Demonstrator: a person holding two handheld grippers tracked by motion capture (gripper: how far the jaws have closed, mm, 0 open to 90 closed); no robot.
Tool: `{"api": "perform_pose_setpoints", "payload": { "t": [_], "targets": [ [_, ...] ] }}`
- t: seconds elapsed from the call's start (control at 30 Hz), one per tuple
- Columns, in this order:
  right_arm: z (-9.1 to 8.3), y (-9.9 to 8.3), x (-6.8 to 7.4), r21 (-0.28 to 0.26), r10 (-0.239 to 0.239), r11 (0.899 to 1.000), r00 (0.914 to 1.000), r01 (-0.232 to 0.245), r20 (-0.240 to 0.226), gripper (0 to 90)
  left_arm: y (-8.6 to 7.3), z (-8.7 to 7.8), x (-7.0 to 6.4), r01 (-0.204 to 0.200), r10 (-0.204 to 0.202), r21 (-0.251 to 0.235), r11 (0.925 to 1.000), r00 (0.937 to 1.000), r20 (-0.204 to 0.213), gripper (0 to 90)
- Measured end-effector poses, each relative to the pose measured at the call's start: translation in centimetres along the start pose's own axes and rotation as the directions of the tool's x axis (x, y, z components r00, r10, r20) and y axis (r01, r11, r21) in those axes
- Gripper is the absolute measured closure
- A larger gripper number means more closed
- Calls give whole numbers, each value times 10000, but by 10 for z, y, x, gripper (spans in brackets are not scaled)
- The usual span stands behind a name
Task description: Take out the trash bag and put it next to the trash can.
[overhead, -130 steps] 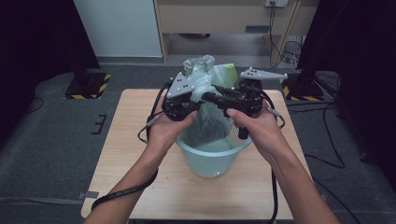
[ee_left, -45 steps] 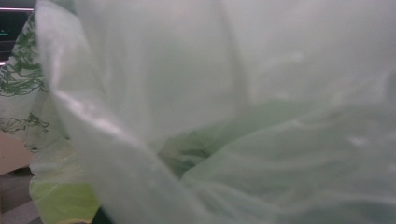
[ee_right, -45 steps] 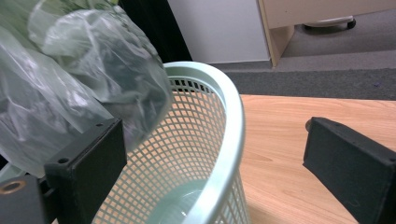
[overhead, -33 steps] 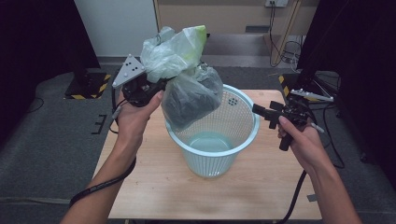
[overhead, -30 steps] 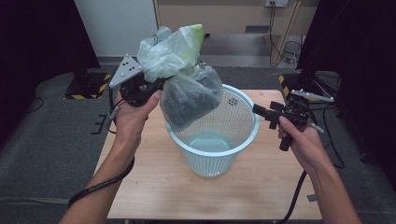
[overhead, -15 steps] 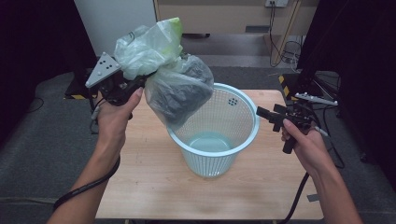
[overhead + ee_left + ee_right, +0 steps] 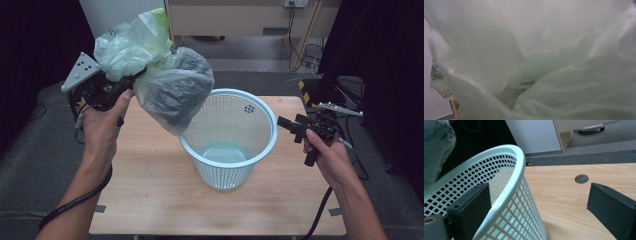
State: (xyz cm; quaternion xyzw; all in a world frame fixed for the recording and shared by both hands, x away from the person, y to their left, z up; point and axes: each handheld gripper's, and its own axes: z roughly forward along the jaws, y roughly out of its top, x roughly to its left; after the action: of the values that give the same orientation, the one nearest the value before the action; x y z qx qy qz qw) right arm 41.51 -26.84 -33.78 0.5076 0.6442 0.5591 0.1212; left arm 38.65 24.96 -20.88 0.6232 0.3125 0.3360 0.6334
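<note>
While the bag hangs clear of the basket, up and off its left rim over the left part of the table, I judge the main part of this job done: the liner with its dark load is out of the bin. It is a pale, see-through plastic sack, bunched at the neck and swollen below with something dark that I cannot make out. My left claw grips that gathered neck, jaws closed on the plastic, with the loose top of the sack flaring up above my hand. In the left gripper view the milky film lies right across the lens, so my own jaws are hidden there.

Inside, the basket looks bare, with its pale blue bottom showing through the mesh. It stands upright near the middle of the table. My right claw sits just beside the right rim, jaws spread wide and holding nothing; in the right gripper view one jaw stands inside the mesh wall and the other outside over bare wood, so the rim runs between them without being pinched.

What is left, as I read it, is to carry the sack away and set it down somewhere off the basket. The bottom of the sack is close to the left rim, so I would lift clear before swinging.
</note>
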Motion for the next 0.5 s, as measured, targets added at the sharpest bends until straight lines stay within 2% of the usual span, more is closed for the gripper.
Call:
{"api": "perform_pose_setpoints", "payload": {
  "t": [0.17, 0.37, 0.5],
  "targets": [
    [-2, -2, -4, -6, 76, 10000, 9999, -76, 76, 56, 2, -9, 5, 131, -133, -133, 9998, 9999, -108, 882],
    [-6, -4, -11, 21, 153, 9999, 9996, -154, 254, 57, 3, -13, 1, -99, 99, 26, 9999, 9998, -166, 882],
    [-8, -5, -14, 15, 203, 9998, 9992, -204, 344, 56, -1, -14, 6, 14, -10, 118, 9999, 9996, -296, 882]
  ]
}}
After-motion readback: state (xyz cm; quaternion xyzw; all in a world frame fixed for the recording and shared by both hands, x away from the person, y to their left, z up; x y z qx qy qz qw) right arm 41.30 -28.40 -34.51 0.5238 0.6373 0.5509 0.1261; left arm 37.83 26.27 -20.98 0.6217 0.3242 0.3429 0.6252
